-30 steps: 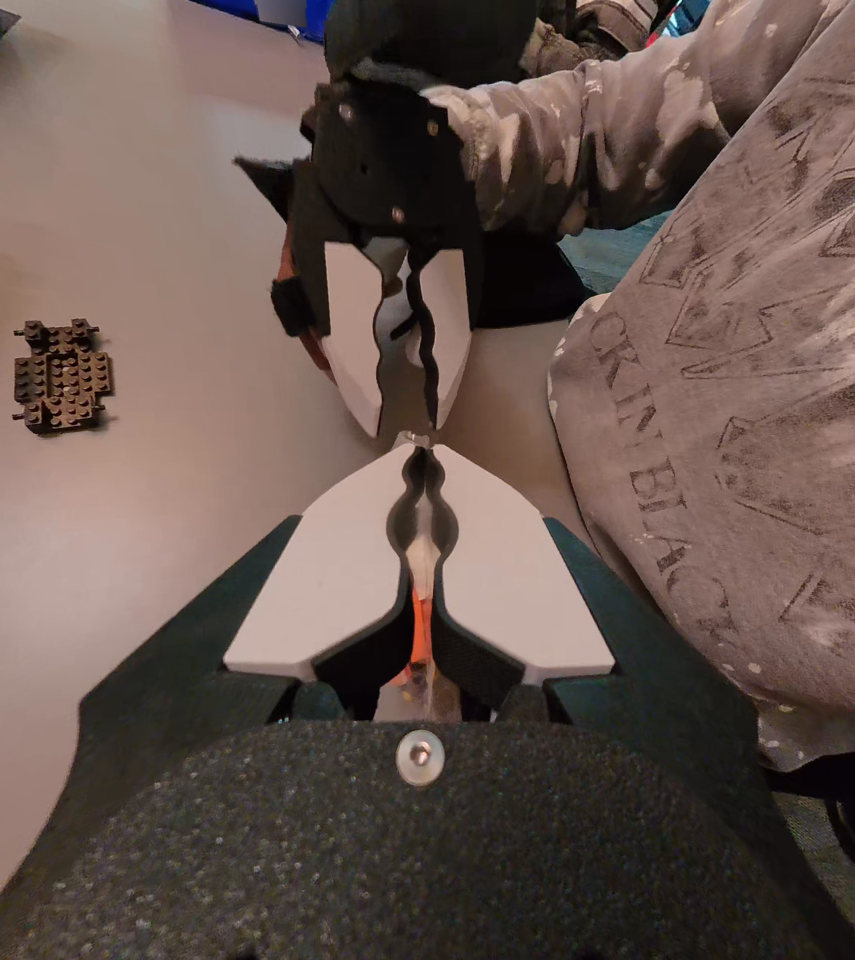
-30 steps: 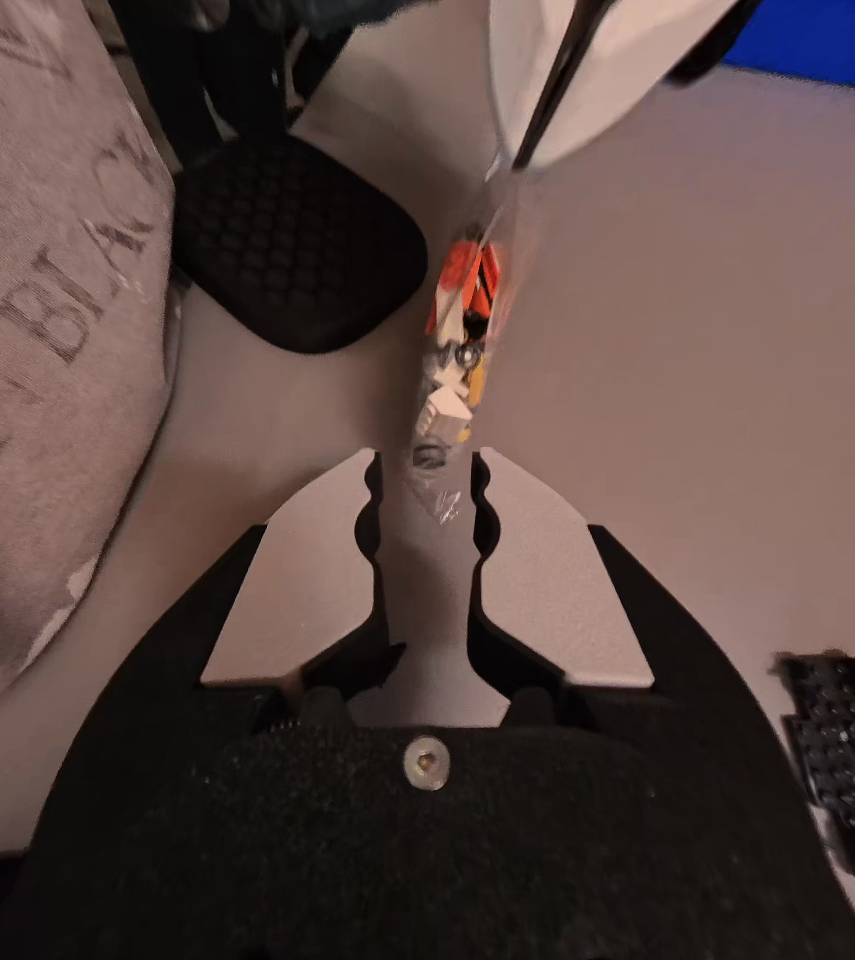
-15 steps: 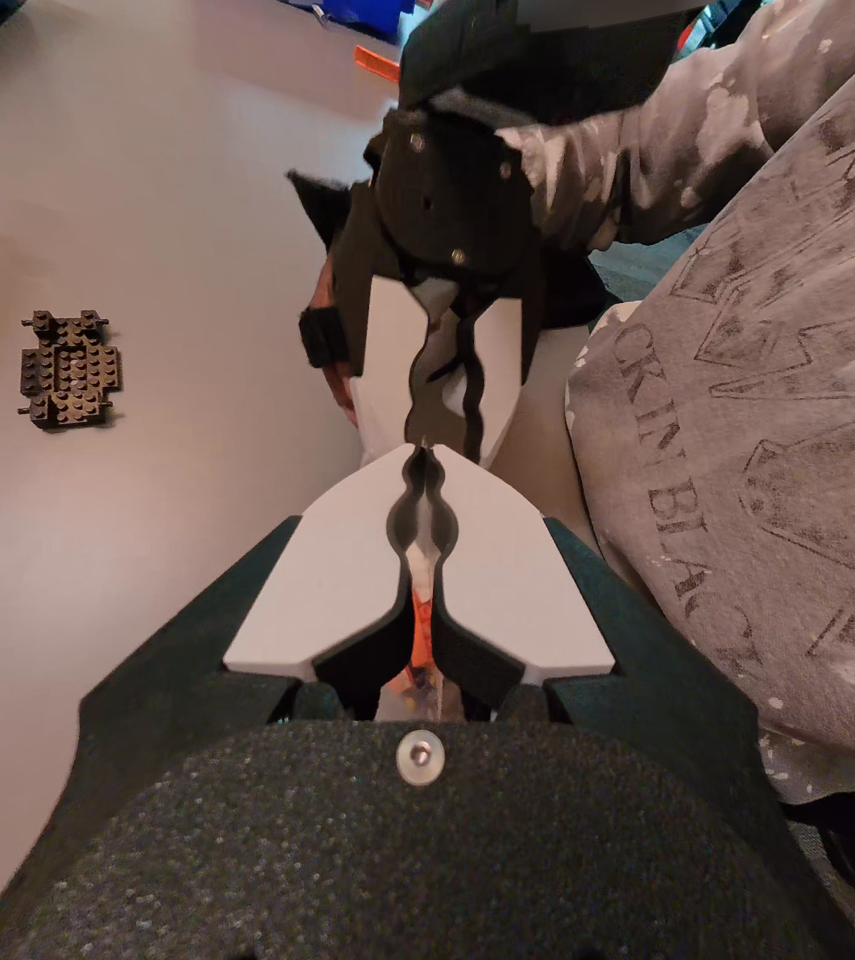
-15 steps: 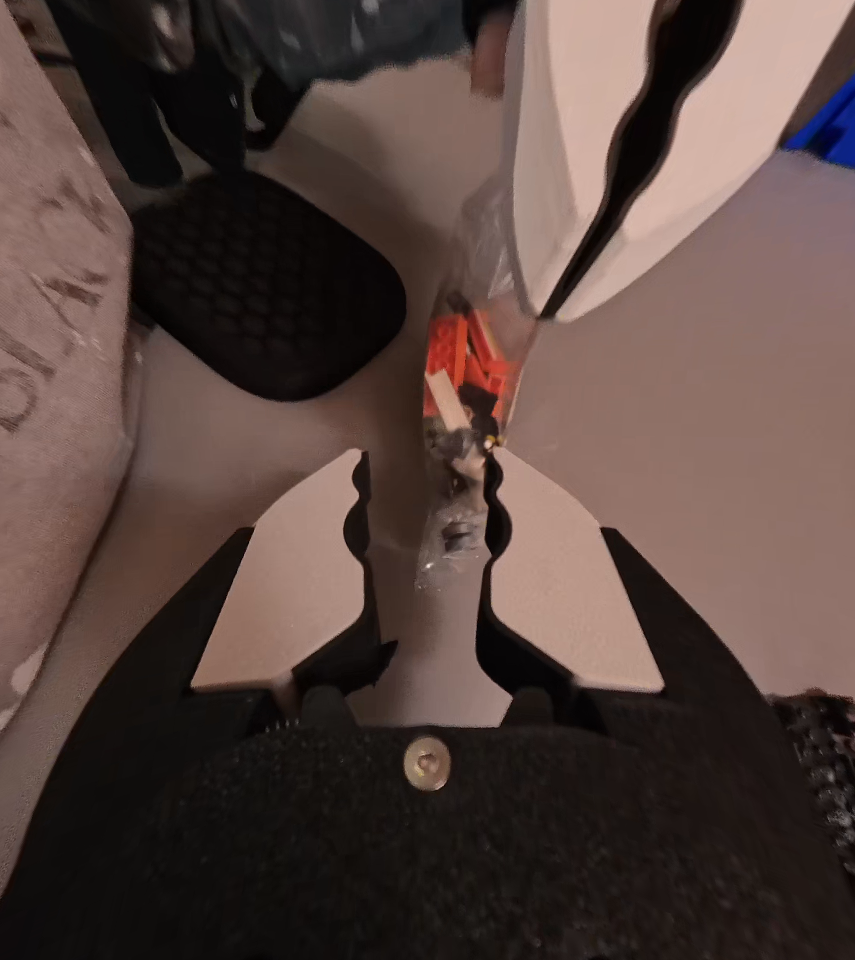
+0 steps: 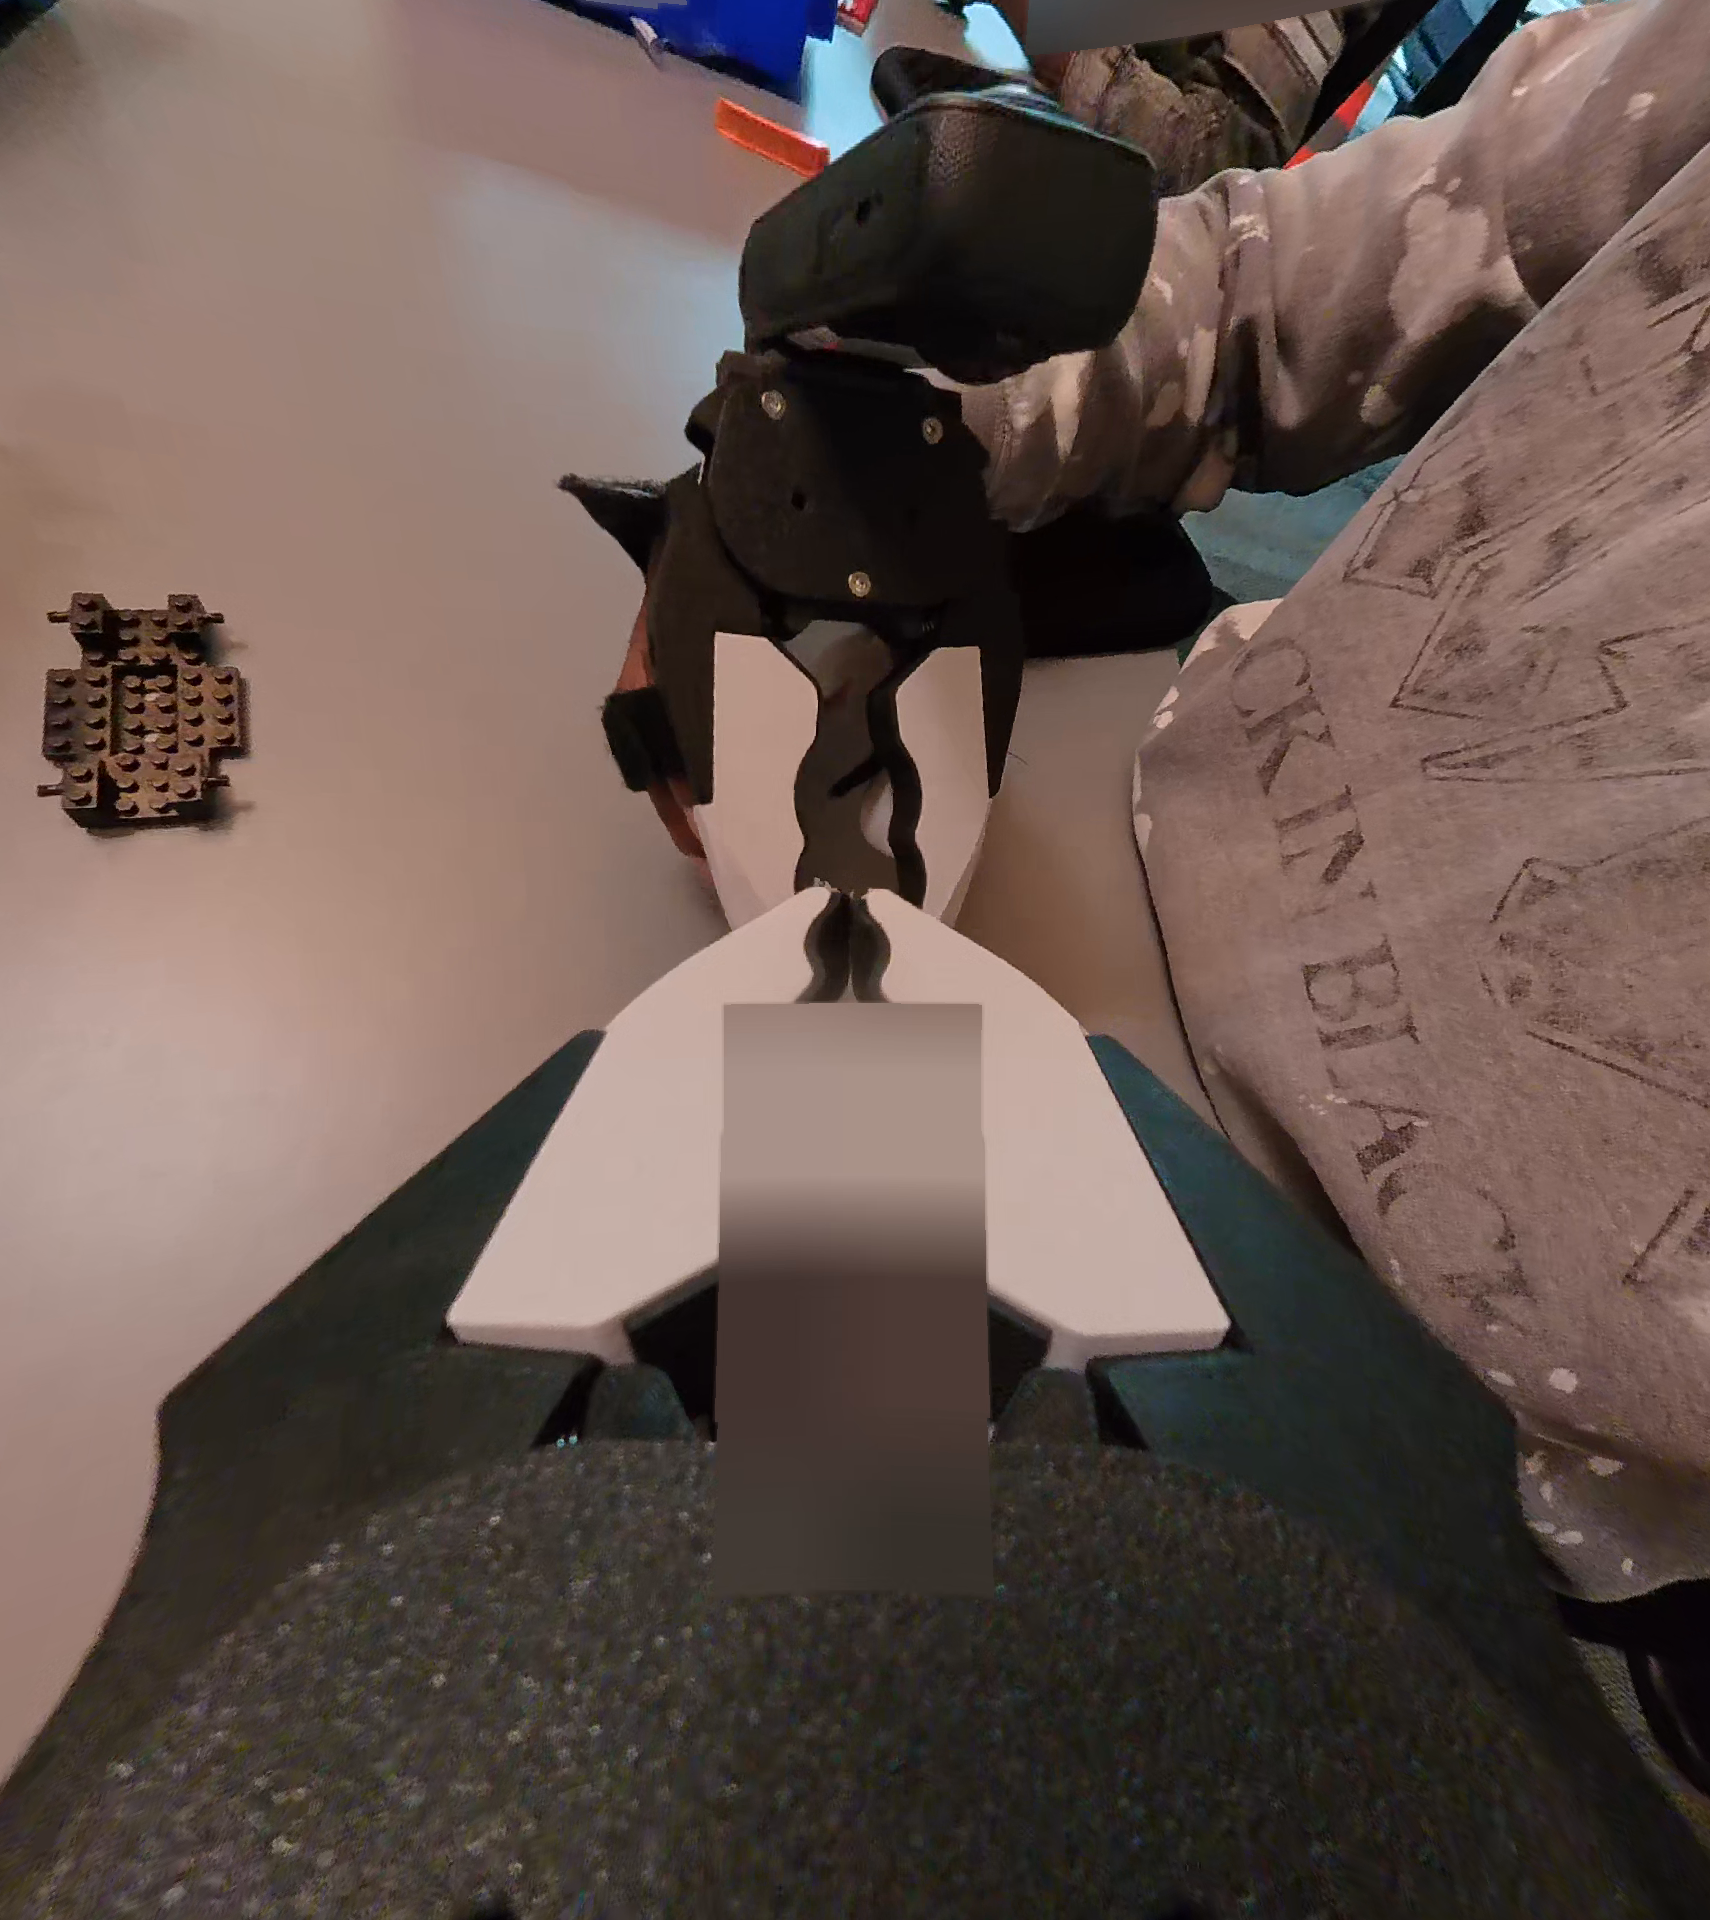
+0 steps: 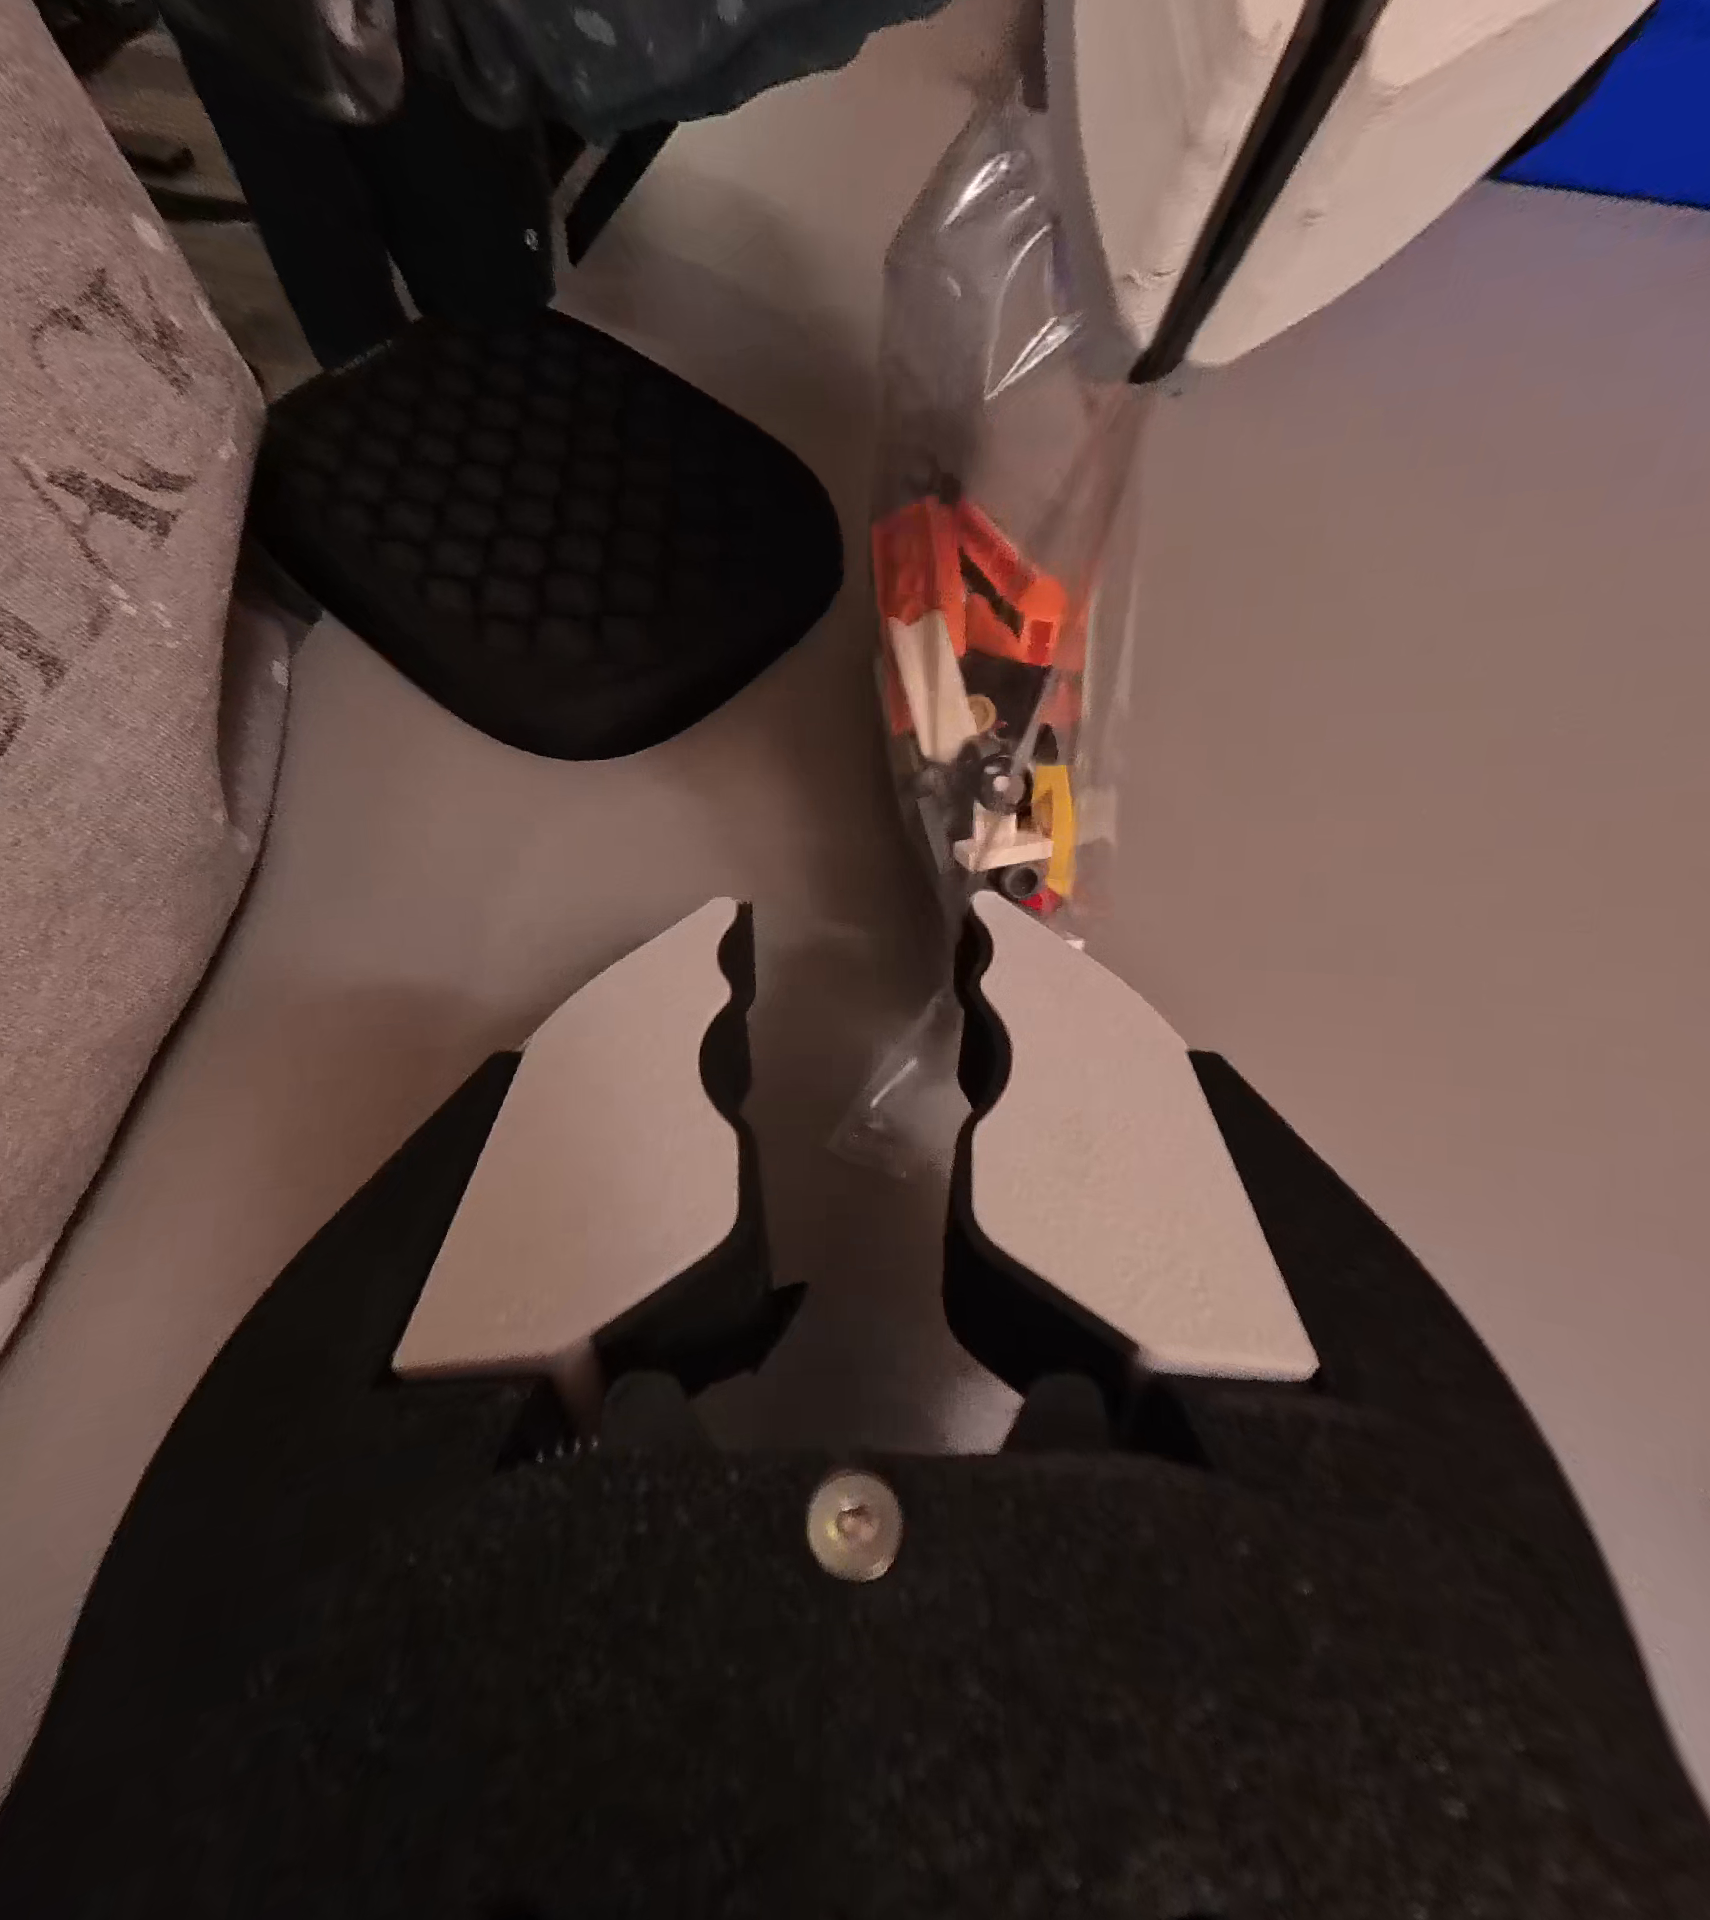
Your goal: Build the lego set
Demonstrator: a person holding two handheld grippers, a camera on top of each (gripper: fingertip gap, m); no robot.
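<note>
The clear plastic bag (image 6: 996,436) holds orange, white, yellow and black bricks. Each hand-held gripper has white fingers (image 6: 1121,1164) with wavy black inner edges on a speckled black body. The studded base plate (image 5: 144,712) is dark brown-black on the plain beige-grey bench (image 5: 331,343). The mottled grey sweatshirt (image 5: 1516,831) carries faded dark diamond shapes. The honeycomb-patterned seat cushion (image 6: 539,561) is black.

Clear plastic bag of lego pieces (image 6: 996,665): hanging upright above the pale table, top edge pinched between white fingers at upper right of the right wrist view. Contents bunched mid-bag: orange, white, yellow, black and grey parts. Lower corner empty, crumpled, lying against the inner edge of one finger in the foreground. Dark lego base plate (image 5: 142,711): flat on the table, studs up, stepped outline with small pins at the sides, well apart from the bag.
</note>
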